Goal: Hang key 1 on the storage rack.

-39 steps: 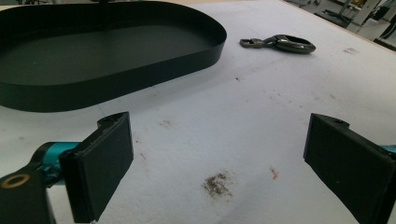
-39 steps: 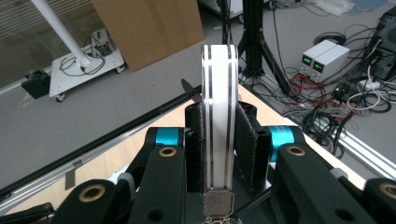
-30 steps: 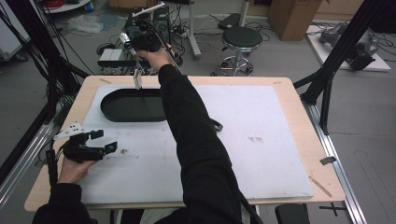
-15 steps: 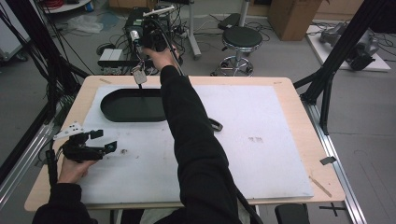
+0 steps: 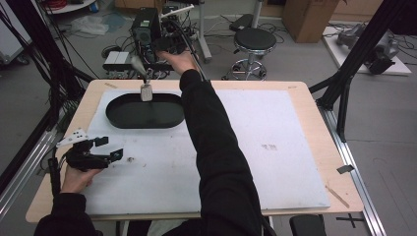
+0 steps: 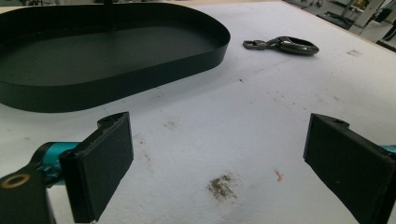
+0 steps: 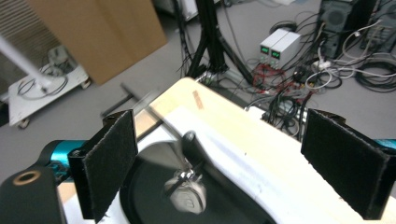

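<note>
A black oval tray lies at the far left of the white mat. My right gripper hangs beyond the table's far edge, above the tray's far rim. Its jaws have just been opening and now stand wide apart. Below them, a small blurred metal piece on a thin dark stem is loose over the tray, touched by neither pad. My left gripper rests open on the mat at the near left, nothing between its pads. A metal snap hook lies right of the tray.
The right arm's black sleeve stretches across the middle of the mat. Behind the table stand a black stool, power supplies and tangled cables. Black frame posts rise at both sides. A cardboard box stands on the floor.
The right gripper has drifted a little right at the far edge and its jaws have opened. The metal piece it held has left them and sits lower, over the tray's far rim. The left gripper stayed still.
</note>
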The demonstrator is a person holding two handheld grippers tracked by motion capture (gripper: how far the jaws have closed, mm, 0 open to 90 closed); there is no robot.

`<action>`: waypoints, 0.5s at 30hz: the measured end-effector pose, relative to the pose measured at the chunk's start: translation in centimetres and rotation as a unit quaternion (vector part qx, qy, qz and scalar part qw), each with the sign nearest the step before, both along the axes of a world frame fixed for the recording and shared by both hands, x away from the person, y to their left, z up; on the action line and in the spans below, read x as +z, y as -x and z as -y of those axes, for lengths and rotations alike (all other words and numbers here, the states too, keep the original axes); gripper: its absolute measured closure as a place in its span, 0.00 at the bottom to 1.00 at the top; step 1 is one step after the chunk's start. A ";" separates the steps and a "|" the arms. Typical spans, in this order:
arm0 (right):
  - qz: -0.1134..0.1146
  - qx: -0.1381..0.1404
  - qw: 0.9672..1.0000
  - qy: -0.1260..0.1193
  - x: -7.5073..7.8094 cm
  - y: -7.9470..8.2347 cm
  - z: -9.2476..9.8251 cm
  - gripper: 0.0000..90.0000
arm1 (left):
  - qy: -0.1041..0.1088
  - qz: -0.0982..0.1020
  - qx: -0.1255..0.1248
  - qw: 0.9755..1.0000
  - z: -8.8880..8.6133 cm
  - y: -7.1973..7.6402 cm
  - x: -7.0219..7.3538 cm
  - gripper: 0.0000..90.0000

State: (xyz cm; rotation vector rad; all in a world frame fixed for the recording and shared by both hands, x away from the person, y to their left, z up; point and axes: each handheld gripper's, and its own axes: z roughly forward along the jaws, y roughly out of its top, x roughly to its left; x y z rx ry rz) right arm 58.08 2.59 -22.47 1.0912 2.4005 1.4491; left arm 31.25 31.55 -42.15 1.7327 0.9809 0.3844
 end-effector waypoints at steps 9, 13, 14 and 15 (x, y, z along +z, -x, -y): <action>0.016 0.012 0.999 0.026 0.3 2.0 2.0 0.01 | -0.002 0.000 0.001 1.000 0.1 0.1 0.0 0.10; 0.024 0.015 0.999 0.026 0.4 2.8 3.4 0.01 | -0.004 0.000 0.001 1.000 0.1 0.1 0.0 0.10; 0.025 0.015 0.999 0.026 0.3 3.0 3.8 0.01 | -0.004 -0.002 0.001 1.000 0.1 0.1 0.0 0.10; 0.026 0.016 0.999 0.024 0.2 3.2 4.2 0.01 | -0.005 -0.002 0.000 1.000 0.1 0.0 0.0 0.10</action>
